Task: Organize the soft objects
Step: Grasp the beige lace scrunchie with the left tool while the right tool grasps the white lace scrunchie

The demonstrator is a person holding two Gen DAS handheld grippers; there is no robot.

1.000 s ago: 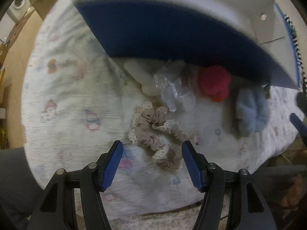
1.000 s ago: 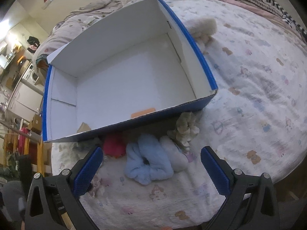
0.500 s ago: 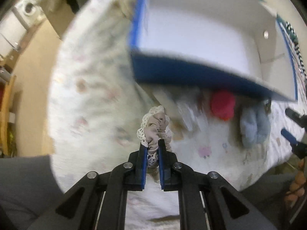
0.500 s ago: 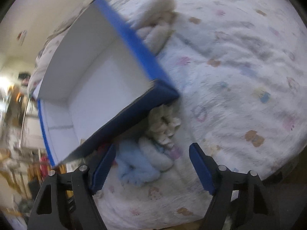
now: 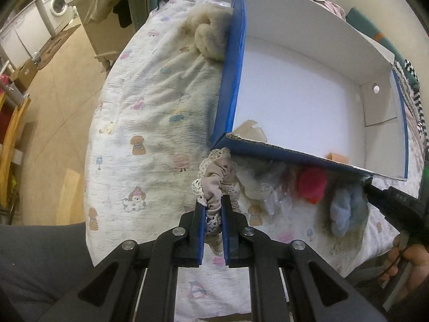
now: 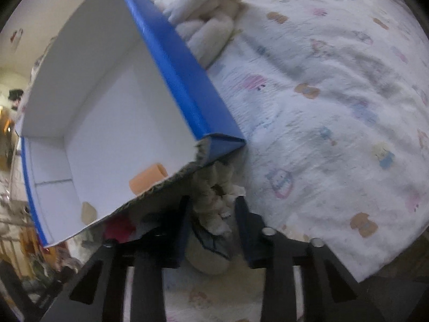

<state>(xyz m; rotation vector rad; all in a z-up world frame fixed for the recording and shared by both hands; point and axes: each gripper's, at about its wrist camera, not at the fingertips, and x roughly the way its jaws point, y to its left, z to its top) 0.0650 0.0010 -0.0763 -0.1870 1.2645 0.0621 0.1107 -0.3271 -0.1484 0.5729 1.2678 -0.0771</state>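
My left gripper (image 5: pixel 213 209) is closed on the beige scrunchie (image 5: pixel 217 179); the blue box (image 5: pixel 303 94) lies at one o'clock. My right gripper (image 6: pixel 214 214) straddles a white scrunchie (image 6: pixel 217 201), grip unclear.

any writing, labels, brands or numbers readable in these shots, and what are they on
No text can be read for certain.
Raised marks on a black finger of the right gripper, seen in the left wrist view: too small and blurred to read.
Blue box: no label or print visible.
Bedsheet: cartoon pictures only, no words.
Washing machine: any panel markings are too small to read.
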